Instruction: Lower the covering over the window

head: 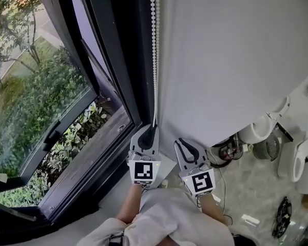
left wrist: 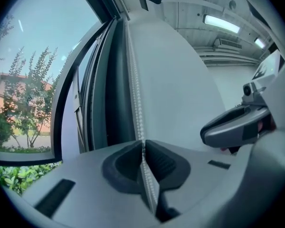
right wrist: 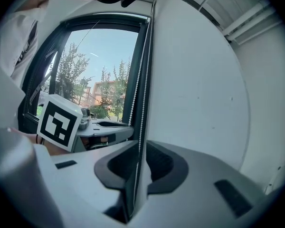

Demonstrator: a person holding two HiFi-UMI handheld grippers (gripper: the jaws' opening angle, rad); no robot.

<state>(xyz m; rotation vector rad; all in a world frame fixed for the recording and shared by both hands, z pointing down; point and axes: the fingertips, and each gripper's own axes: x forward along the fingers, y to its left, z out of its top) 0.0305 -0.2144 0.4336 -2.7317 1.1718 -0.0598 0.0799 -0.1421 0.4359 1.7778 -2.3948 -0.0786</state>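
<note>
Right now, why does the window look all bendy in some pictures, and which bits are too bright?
Left gripper view: the wide lens bows the window frame and blackens the corners; the sky looks pale and bright. Right gripper view: same bulge, the blind curves. Head view: lines straighter, bead chain sharp, garden brighter than the room.

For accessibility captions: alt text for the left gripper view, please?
The left gripper has its jaws shut on a white bead chain that runs up along the dark window frame, beside a white roller blind. At left, trees show outside; the right gripper sits at right.
</note>
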